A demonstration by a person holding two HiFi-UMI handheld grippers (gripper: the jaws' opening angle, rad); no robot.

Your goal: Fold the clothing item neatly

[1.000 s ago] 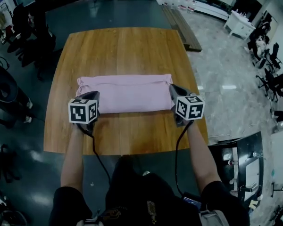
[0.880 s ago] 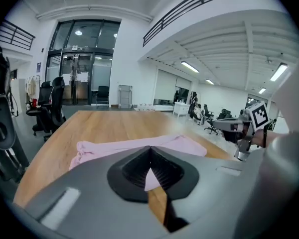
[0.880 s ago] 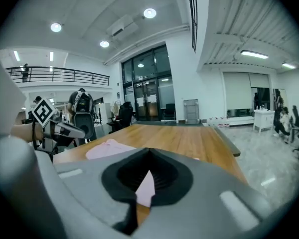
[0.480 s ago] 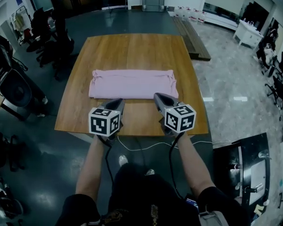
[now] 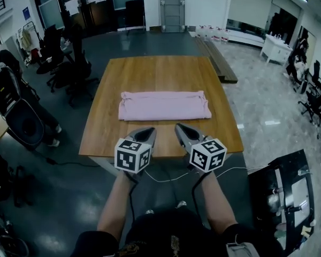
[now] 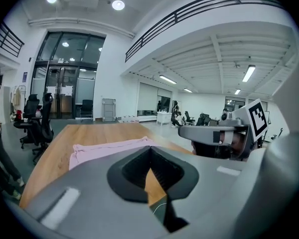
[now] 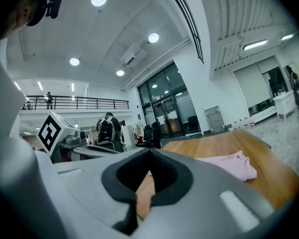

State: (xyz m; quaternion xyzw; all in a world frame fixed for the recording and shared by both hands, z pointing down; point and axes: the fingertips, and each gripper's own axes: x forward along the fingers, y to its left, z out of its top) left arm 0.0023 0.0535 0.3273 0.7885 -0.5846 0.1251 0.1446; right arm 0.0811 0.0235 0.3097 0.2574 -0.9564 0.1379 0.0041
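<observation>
Head view: folded pink garment (image 5: 165,105) on table (image 5: 160,74)

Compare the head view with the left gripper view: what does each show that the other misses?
Head view only: the whole wooden table, edge to edge, and the marker cube on the left hand-held gripper. Left gripper view only: ceiling lights, a balcony railing, and that gripper's jaws up close, shut on nothing. Both: the folded pink garment on the table and the right hand-held gripper.

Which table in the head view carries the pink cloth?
The big wooden table directly ahead carries the pink cloth; the small white table stands far off at the right.
</observation>
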